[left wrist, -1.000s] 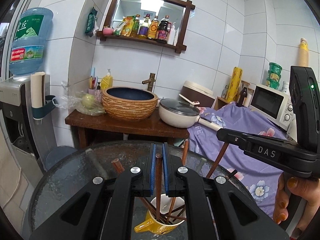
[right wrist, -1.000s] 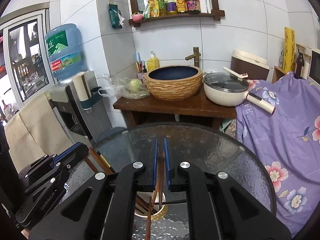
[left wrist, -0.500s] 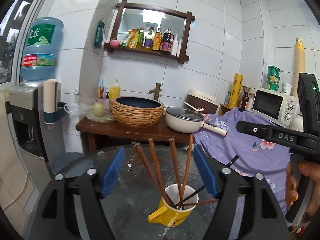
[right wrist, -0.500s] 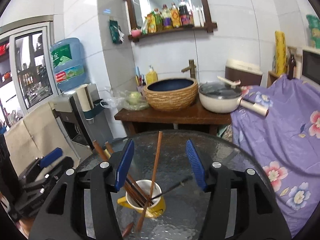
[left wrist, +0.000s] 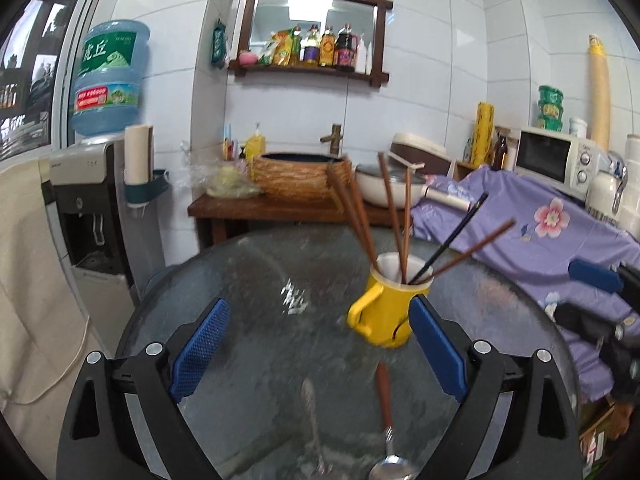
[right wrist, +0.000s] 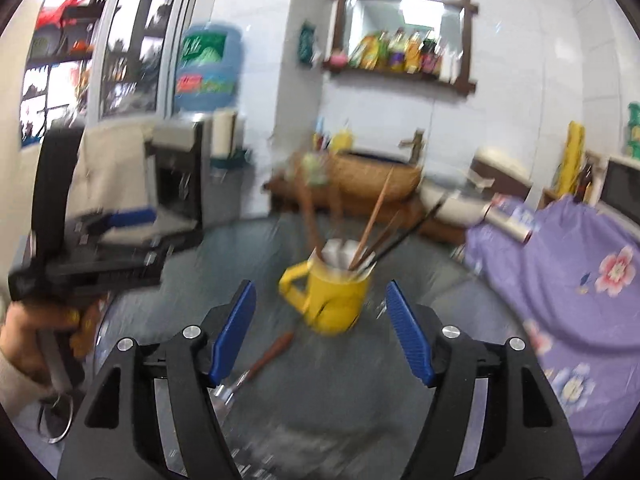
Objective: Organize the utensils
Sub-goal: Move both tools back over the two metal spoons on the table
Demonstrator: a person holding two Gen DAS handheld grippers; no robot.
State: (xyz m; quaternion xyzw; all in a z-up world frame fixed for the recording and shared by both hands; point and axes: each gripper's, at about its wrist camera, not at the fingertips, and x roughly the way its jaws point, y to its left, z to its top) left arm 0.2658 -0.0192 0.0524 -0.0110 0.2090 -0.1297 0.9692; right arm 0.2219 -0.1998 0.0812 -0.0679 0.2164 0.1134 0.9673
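So the chopsticks [left wrist: 394, 216] are already in the yellow mug [left wrist: 386, 308], standing upright and fanning out at the top. Two spoons are left on the surface just in front of the mug: a wooden-handled spoon [left wrist: 386, 408] and a blurry metal one [left wrist: 314, 420], handles pointing toward it. Both the left gripper [left wrist: 318, 350] and right gripper [right wrist: 320, 330] have just been opening; their jaws are spread, empty.

Both grippers released their chopsticks [left wrist: 394, 220] into the mug [left wrist: 390, 304] and withdrew.

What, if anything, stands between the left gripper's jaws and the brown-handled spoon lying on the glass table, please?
Nothing visible does. The brown-handled spoon lies flat on the glass table, just ahead of the open left gripper. The yellow mug of chopsticks stands beyond the spoon, not in the way.
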